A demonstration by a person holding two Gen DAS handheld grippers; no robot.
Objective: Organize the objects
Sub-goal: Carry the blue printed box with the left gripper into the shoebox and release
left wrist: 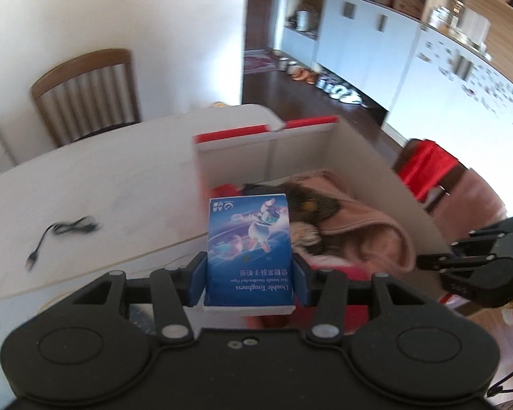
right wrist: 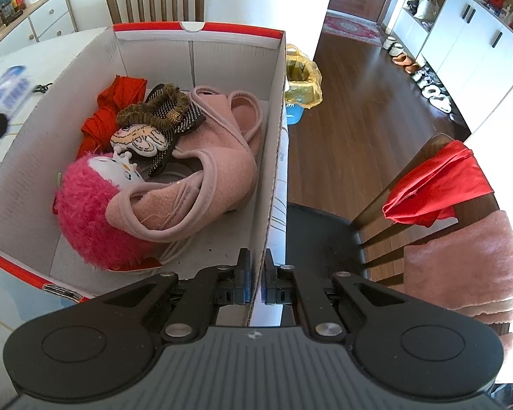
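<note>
The left tongs (left wrist: 249, 273) clamp the blue tissue pack (left wrist: 249, 239), held upright just before the cardboard box (right wrist: 273, 157). The right tongs (right wrist: 255, 282) are clenched on the box's near right wall. Inside lie pink slippers (right wrist: 205, 184).

1. Blue rectangular tissue pack (left wrist: 249, 253): astronaut print, upright, over the box's near edge.
2. White cardboard box with red rim (right wrist: 201, 30): open, on table, holds pink fabric slippers (right wrist: 205, 171), pink fuzzy plush toy (right wrist: 85, 218), red cloth (right wrist: 116, 102).
</note>
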